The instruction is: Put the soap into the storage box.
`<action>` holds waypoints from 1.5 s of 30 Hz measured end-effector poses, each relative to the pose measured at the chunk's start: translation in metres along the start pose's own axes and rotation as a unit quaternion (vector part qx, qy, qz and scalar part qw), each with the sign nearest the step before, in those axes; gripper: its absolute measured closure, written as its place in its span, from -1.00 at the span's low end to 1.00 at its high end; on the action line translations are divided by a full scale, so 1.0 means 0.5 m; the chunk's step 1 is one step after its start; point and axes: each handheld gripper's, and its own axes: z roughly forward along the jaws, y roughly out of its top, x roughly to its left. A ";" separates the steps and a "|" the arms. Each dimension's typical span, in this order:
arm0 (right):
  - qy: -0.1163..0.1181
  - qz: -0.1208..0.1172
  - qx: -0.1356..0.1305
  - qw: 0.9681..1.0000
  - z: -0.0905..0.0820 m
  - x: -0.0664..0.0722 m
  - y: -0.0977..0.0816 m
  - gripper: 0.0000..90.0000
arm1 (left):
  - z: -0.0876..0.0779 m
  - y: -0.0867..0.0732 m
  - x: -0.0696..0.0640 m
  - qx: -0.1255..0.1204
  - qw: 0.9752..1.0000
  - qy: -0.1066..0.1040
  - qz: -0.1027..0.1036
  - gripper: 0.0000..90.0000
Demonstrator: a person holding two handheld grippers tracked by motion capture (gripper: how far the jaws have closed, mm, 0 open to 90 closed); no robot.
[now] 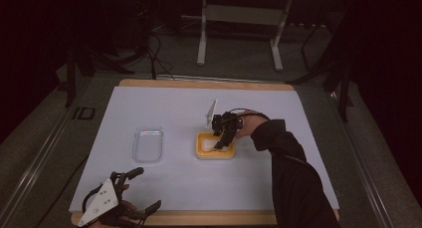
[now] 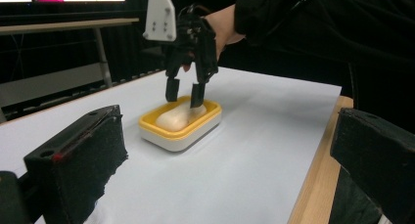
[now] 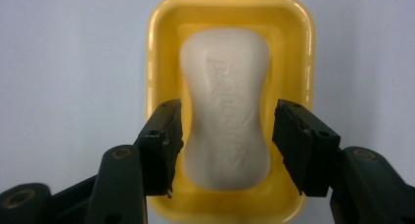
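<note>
— The white table sheet (image 1: 199, 183) is lying bright under a dark room, and I am taking the yellow soap dish (image 1: 215, 146) as my landmark. What are you seeing there?

— The bar of soap (image 3: 225, 111) is lying flat inside the dish. My right gripper (image 3: 225, 136) is hanging just above it, jaws straddling the bar's waist with a gap on each side, so nothing is being gripped. I am judging this as the release after placing.

— And the other hand?

— The left gripper (image 1: 137, 190) is idling well toward my side of the dish, jaws apart and empty. The clear lid (image 1: 148, 144) is sitting to the dish's left; next I am expecting to lift straight clear, then fetch that lid.
</note>
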 end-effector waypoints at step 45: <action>-0.166 0.349 -0.146 0.911 -0.101 0.127 -0.205 -0.71 | 0.006 -0.001 -0.004 0.010 1.000 -0.002 0.001 -1.00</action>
